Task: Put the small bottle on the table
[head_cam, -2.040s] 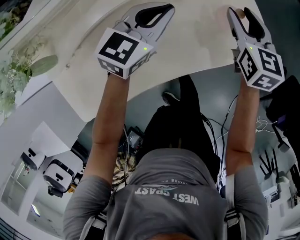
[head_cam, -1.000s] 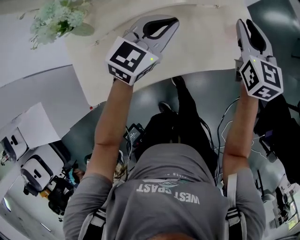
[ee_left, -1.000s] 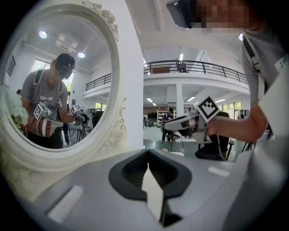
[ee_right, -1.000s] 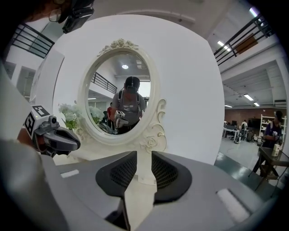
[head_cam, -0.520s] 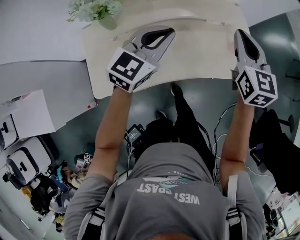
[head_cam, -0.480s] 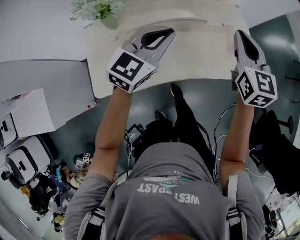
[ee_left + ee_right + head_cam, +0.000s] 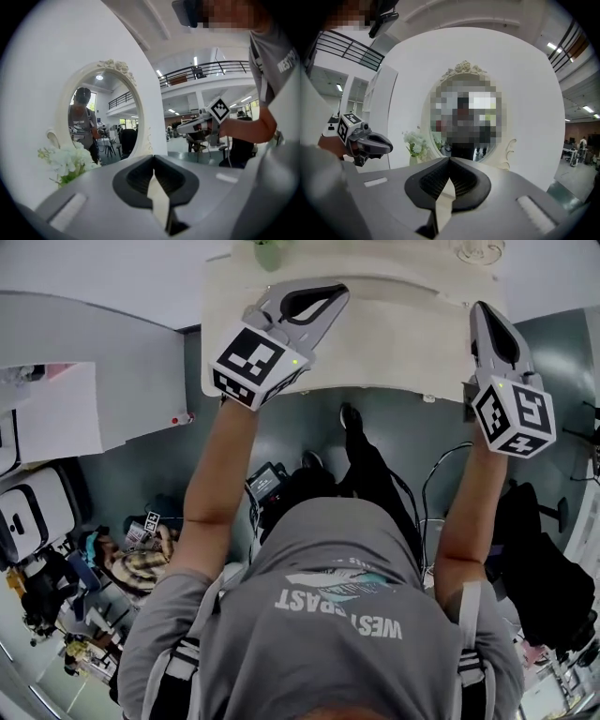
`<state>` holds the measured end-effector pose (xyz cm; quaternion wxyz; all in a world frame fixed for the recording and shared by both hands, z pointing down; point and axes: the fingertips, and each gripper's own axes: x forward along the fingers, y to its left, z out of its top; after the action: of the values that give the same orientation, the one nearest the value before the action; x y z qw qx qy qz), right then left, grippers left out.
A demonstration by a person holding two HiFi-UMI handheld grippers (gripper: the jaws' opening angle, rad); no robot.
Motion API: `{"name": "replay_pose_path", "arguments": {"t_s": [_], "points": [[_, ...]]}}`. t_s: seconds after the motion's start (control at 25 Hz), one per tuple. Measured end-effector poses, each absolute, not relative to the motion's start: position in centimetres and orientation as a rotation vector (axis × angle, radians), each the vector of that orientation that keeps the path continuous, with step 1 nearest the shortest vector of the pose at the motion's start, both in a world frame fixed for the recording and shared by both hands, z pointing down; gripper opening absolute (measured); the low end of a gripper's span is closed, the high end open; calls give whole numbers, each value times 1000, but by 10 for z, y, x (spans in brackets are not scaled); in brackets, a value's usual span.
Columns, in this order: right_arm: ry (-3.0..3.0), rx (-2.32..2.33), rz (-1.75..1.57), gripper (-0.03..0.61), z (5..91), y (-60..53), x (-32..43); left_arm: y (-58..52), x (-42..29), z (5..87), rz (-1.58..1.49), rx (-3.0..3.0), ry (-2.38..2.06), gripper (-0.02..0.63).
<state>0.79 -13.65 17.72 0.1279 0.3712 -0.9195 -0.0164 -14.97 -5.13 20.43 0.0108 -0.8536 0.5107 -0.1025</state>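
Note:
No small bottle shows in any view. My left gripper [image 7: 339, 289] [image 7: 152, 159] is held up over the cream dressing table [image 7: 394, 334], shut, with nothing between its tips. My right gripper [image 7: 478, 307] [image 7: 450, 161] hangs over the table's right end. Its jaws have just been closing and now meet with nothing in them. Each gripper faces the oval mirror [image 7: 103, 117] [image 7: 464, 117]. The left gripper [image 7: 370, 143] shows at the left of the right gripper view, and the right gripper [image 7: 187, 126] crosses the left gripper view.
A vase of white flowers [image 7: 65, 161] [image 7: 415, 140] [image 7: 272, 249] stands at the table's back left beside the mirror. A round glass thing [image 7: 480, 249] sits at the back right. Grey floor with cables, bags and equipment lies below the table's front edge.
Both grippers have risen. In the head view the table has slid down and shrunk, so the gripper bodies now hang over its front edge, and more floor shows at the left.

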Motion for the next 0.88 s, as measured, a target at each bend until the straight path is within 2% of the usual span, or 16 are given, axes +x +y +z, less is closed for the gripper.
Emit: {"name": "replay_pose_path", "arguments": {"t_s": [0.88], "points": [[-2864,392,-198,2,122,29,-121,117,-232,139,-329,-2294,1951,3]]}}
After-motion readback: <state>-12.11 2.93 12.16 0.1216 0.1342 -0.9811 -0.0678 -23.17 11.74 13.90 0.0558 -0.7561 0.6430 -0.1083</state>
